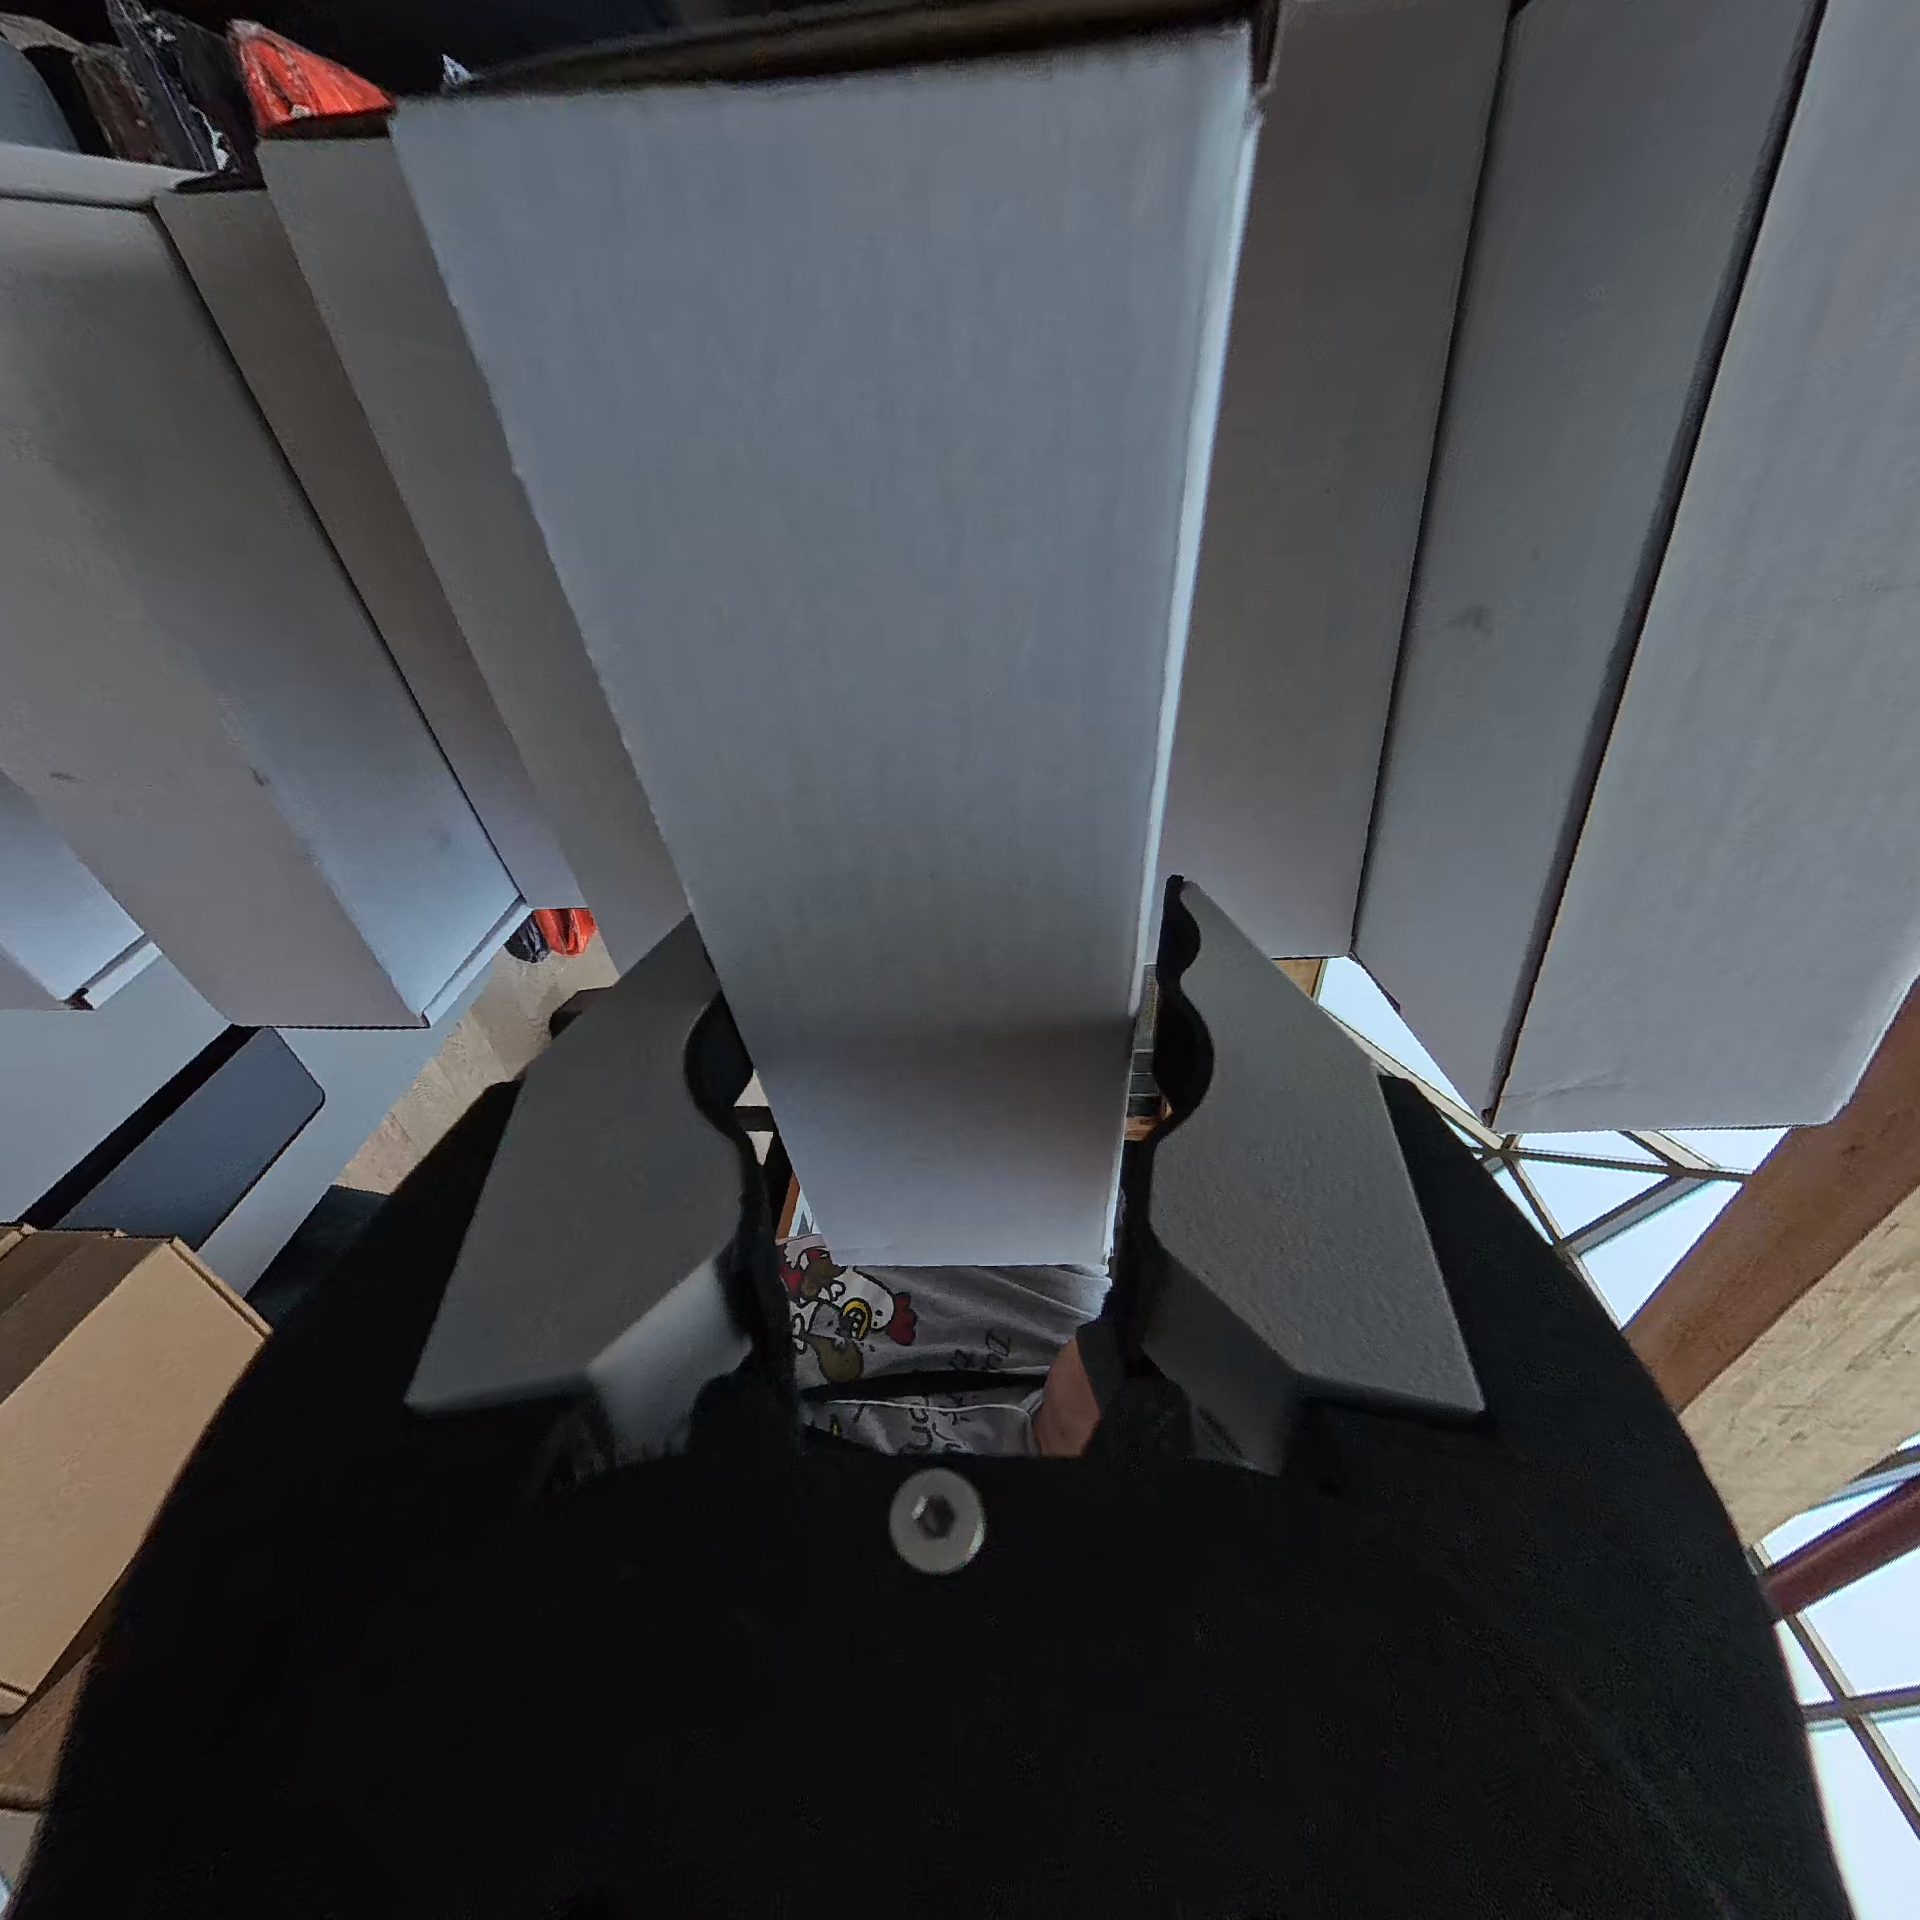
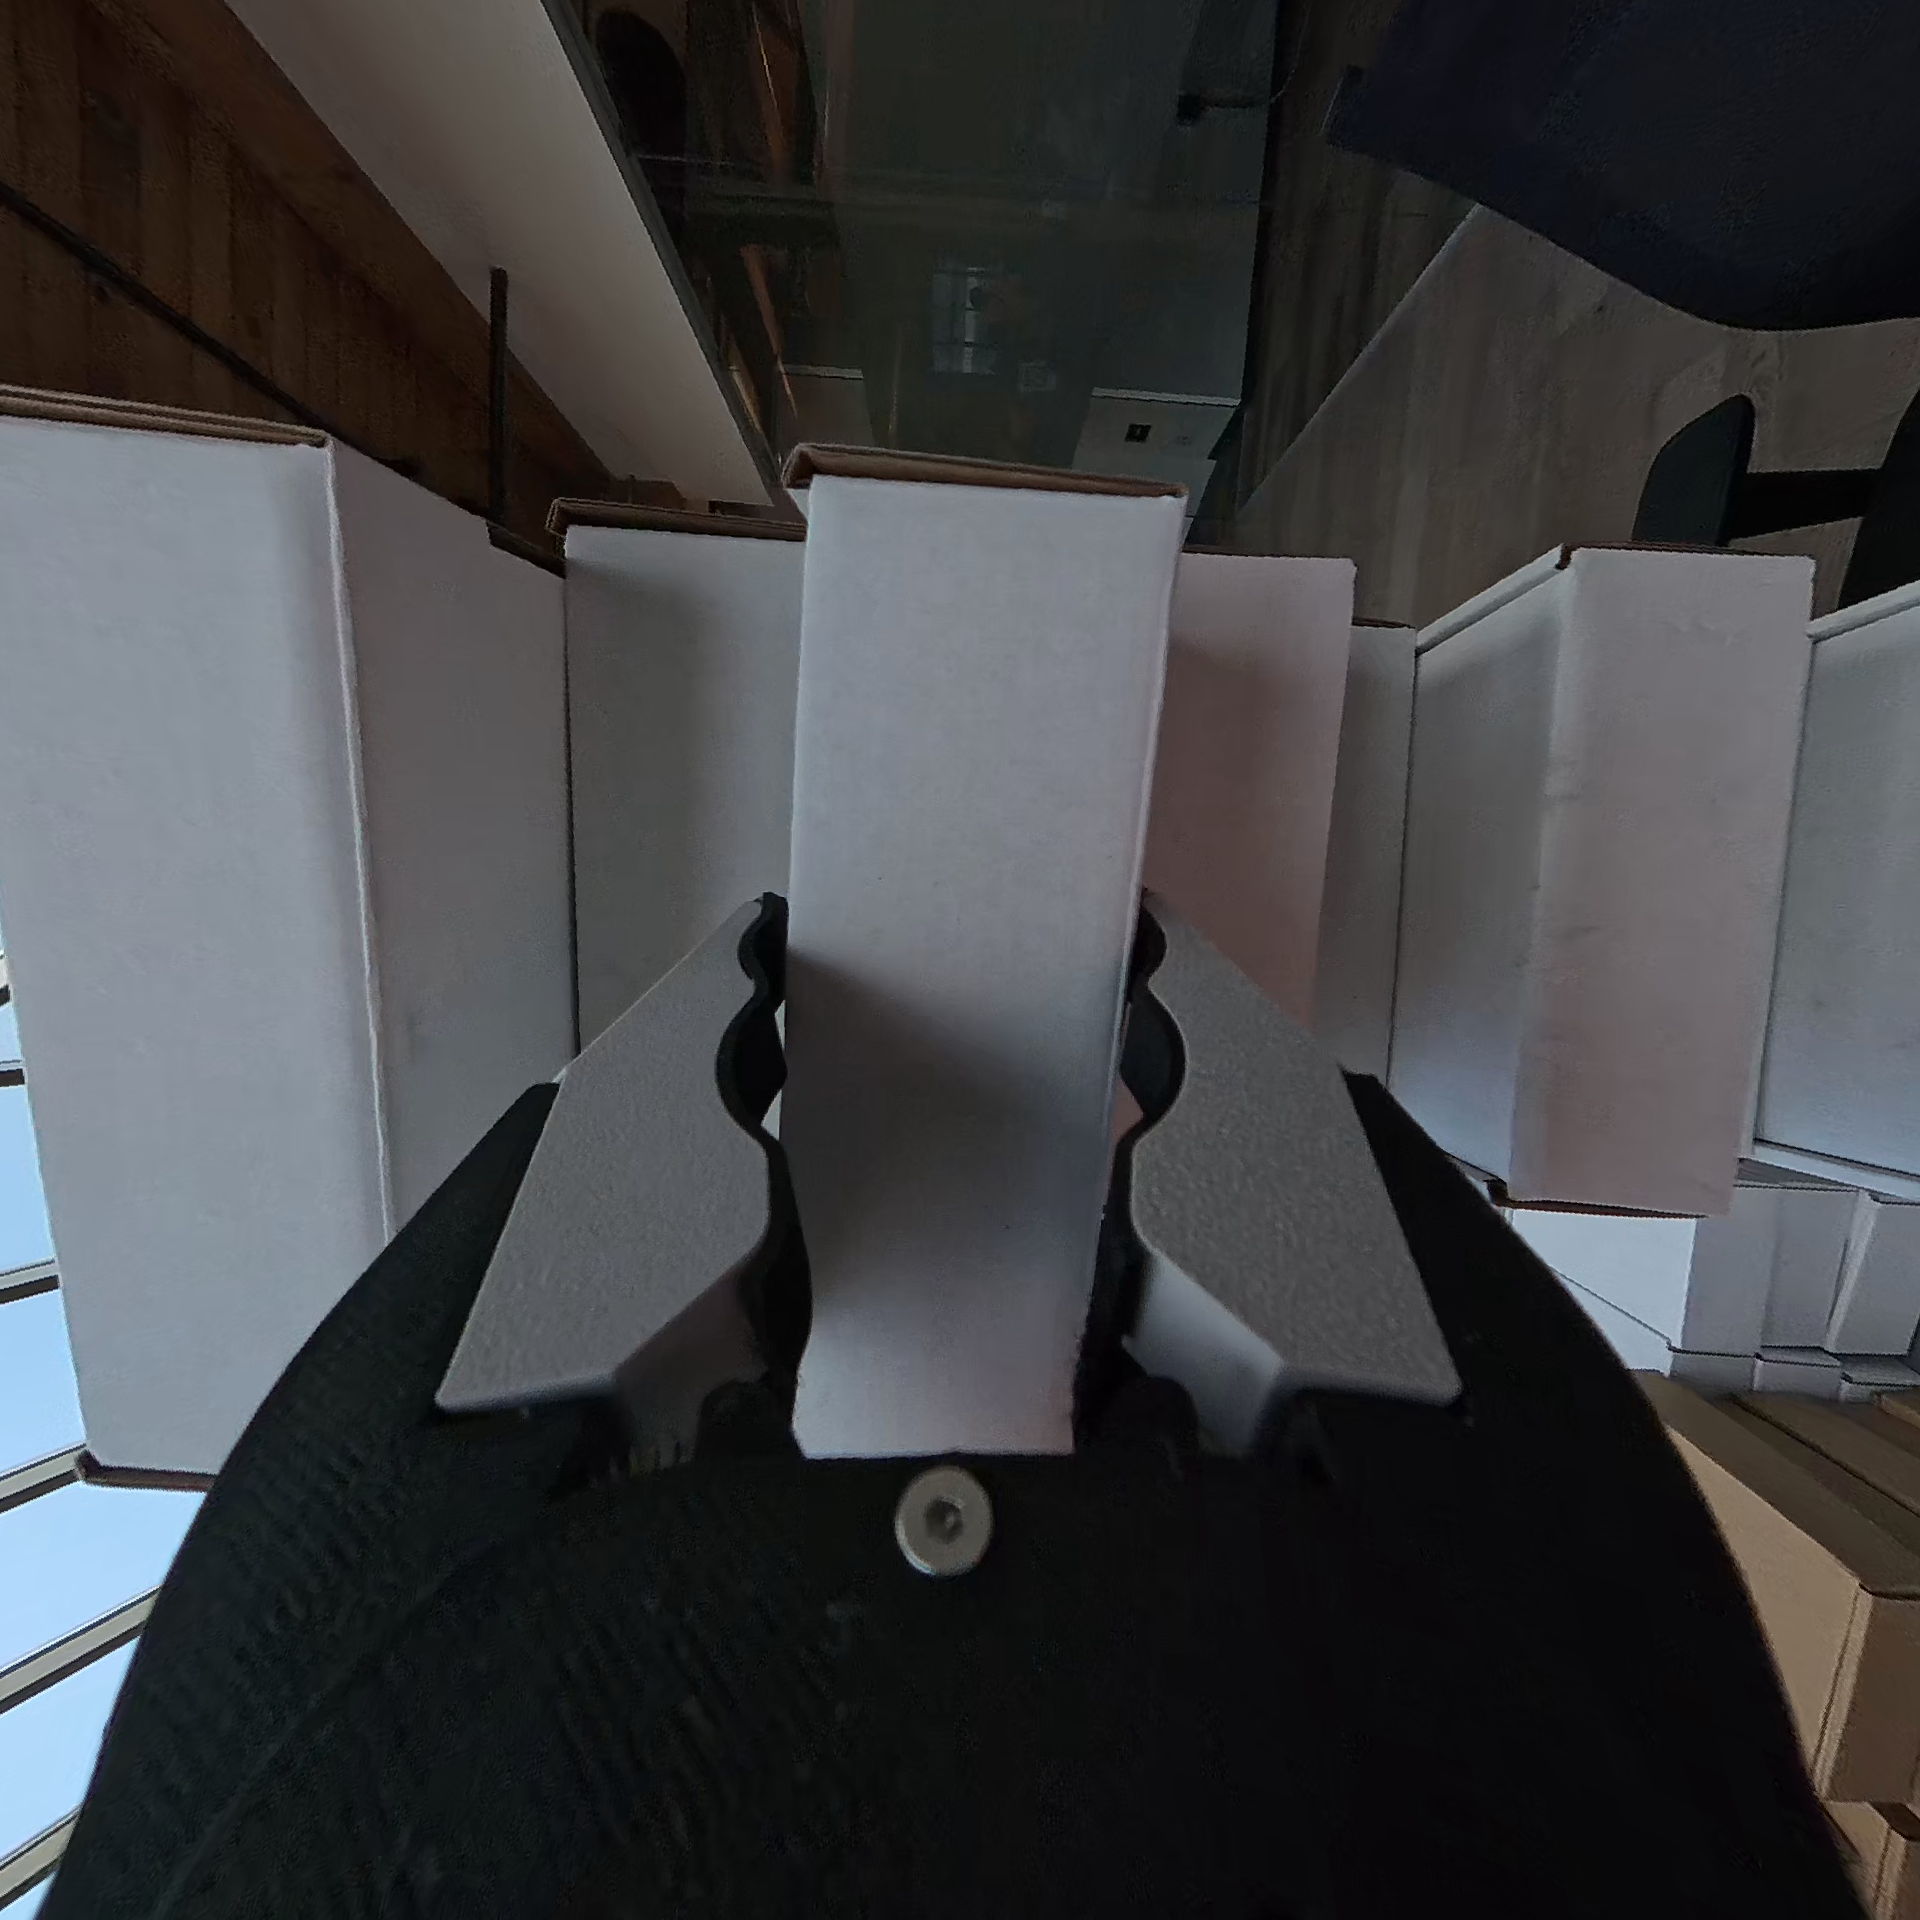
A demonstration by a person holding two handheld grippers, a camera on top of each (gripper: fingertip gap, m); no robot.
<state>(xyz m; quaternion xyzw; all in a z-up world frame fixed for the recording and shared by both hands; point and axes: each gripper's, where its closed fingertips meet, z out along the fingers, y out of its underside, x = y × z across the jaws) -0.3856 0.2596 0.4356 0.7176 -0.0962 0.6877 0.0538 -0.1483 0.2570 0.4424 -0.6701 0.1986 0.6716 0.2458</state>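
both tongs, left tongs and right tongs, each clamp a white box lengthwise.

In the left wrist view, the white box between the fingers of the left gripper is running out past the top edge, and it is blocking most of the printed grey cloth behind it. The neighbouring white boxes are being cut off by the top and right edges. The brown cartons are being cropped at the left edge. In the right wrist view, the near end of the white box is disappearing behind the black body of the right gripper, and the dark room beyond is staying too dim to make out.
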